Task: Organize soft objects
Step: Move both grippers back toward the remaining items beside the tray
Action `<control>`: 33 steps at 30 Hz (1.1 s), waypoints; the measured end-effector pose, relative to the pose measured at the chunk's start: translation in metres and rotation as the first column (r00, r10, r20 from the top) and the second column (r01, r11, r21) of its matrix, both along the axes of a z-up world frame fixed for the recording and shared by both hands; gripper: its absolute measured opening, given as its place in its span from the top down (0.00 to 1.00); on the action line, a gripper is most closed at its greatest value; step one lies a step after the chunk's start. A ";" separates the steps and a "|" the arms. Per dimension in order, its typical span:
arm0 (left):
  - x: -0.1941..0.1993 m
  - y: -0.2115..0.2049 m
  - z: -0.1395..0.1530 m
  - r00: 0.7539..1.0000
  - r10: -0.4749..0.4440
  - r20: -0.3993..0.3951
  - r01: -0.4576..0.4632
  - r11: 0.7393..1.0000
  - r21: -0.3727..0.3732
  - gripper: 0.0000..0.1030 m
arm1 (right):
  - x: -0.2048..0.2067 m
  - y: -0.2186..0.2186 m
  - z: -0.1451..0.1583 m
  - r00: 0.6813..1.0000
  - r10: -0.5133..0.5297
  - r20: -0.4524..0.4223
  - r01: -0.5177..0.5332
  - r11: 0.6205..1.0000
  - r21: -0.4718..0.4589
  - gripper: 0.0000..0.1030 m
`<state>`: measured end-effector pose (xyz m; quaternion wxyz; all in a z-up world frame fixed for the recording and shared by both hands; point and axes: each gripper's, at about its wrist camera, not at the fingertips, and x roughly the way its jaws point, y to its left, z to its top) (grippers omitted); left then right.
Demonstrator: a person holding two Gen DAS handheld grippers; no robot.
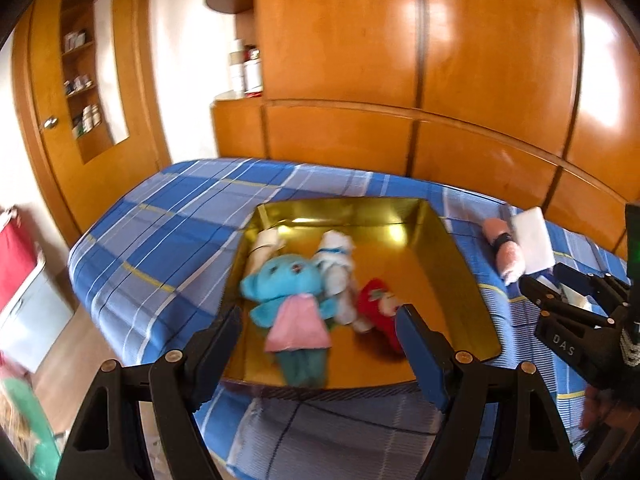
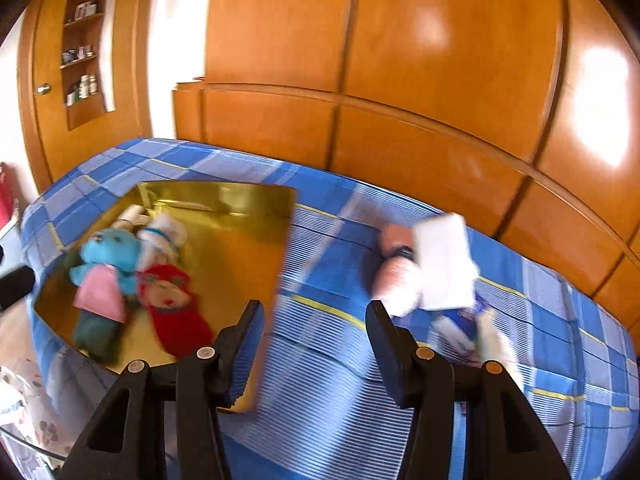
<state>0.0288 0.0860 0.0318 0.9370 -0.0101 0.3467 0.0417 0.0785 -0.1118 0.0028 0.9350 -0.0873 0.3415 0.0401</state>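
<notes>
Left tongs (image 1: 320,340) and right tongs (image 2: 316,336) — both agape, empty.

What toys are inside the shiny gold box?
In the gold box: a blue teddy, a white plush, a red toy and a cream one, half hidden behind the teddy.

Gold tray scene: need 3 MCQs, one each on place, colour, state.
1. Where is the blue bear?
A in the gold tray
B on the floor
C on a shelf

2. What colour is the bear's dress?
A yellow
B pink
C black

3. How are the left tongs?
A shut on the bear
B shut on the tray rim
C open, holding nothing

Key: 1 A, it lies inside the tray walls; 2 B, the dress is pink; 3 C, its fingers stand apart with nothing between them.
</notes>
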 end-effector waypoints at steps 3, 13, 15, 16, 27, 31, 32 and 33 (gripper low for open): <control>0.005 -0.019 0.004 0.999 -0.047 0.006 0.047 0.999 0.014 0.23 | -0.001 -0.032 0.001 0.999 -0.050 -0.001 0.050 0.999 -0.009 0.49; 0.016 -0.079 0.004 0.981 -0.193 -0.009 0.193 0.980 0.045 0.23 | -0.010 -0.121 0.014 0.969 -0.243 0.036 0.244 0.969 -0.046 0.49; 0.019 -0.090 0.003 0.977 -0.211 -0.013 0.211 0.976 0.048 0.23 | -0.011 -0.129 0.018 0.963 -0.266 0.053 0.269 0.962 -0.052 0.49; 0.021 -0.094 0.003 0.975 -0.220 -0.017 0.220 0.974 0.050 0.23 | -0.012 -0.132 0.019 0.960 -0.275 0.061 0.278 0.959 -0.053 0.49; 0.043 -0.139 0.005 0.959 -0.280 -0.052 0.282 0.958 0.044 0.23 | -0.016 -0.137 0.022 0.957 -0.272 0.100 0.278 0.959 -0.060 0.49; 0.051 -0.154 0.004 0.953 -0.297 -0.064 0.300 0.953 0.037 0.23 | -0.014 -0.138 0.021 0.959 -0.268 0.092 0.273 0.961 -0.047 0.49; 0.052 -0.157 0.003 0.952 -0.300 -0.065 0.303 0.952 0.034 0.23 | -0.015 -0.138 0.021 0.959 -0.268 0.090 0.272 0.961 -0.043 0.49; 0.055 -0.160 0.003 0.950 -0.305 -0.070 0.308 0.951 0.027 0.23 | -0.015 -0.140 0.020 0.960 -0.267 0.082 0.270 0.962 -0.032 0.49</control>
